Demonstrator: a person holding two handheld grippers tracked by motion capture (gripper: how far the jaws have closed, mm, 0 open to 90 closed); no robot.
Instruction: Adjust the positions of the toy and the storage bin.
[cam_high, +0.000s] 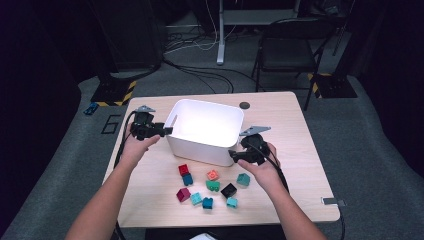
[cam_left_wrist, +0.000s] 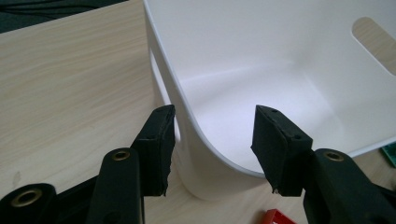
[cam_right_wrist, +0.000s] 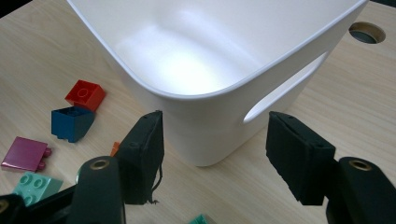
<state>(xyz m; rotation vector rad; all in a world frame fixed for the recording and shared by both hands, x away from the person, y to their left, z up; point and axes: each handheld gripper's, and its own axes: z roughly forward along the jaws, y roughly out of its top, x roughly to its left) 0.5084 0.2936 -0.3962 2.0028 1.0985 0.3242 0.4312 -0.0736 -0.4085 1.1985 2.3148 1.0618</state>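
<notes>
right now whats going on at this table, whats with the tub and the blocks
A person holds a gripper in each hand at opposite corners of an empty white bin. The left gripper has its open jaws straddling the bin's wall; the right gripper sits open at the corner near a handle slot. Small toy blocks lie scattered on the wooden table in front, none in the bin.
</notes>
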